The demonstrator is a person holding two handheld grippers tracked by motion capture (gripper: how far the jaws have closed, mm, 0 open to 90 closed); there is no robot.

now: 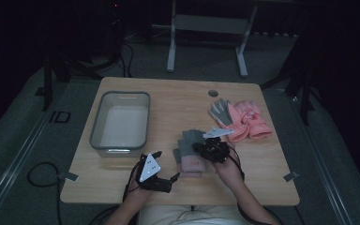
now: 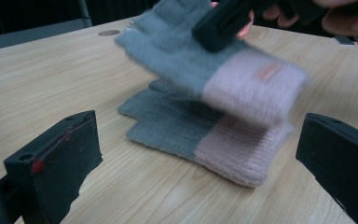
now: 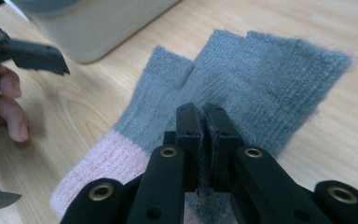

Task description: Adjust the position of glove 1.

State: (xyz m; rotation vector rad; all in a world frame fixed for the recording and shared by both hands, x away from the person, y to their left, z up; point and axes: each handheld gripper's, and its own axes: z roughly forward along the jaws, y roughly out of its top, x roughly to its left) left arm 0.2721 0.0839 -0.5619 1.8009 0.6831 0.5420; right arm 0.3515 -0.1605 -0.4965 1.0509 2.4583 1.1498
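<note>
My right tongs pinch a thin fold of the top glove, lifted at frame centre over its mate, left tongs spread; that shallow bite may slip.

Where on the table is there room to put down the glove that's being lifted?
Bare wood lies between the grey bin and the pink gloves, near the round hole. The right front corner is free too. It is crowded at the front middle, around both grippers and the grey-and-pink gloves.
</note>
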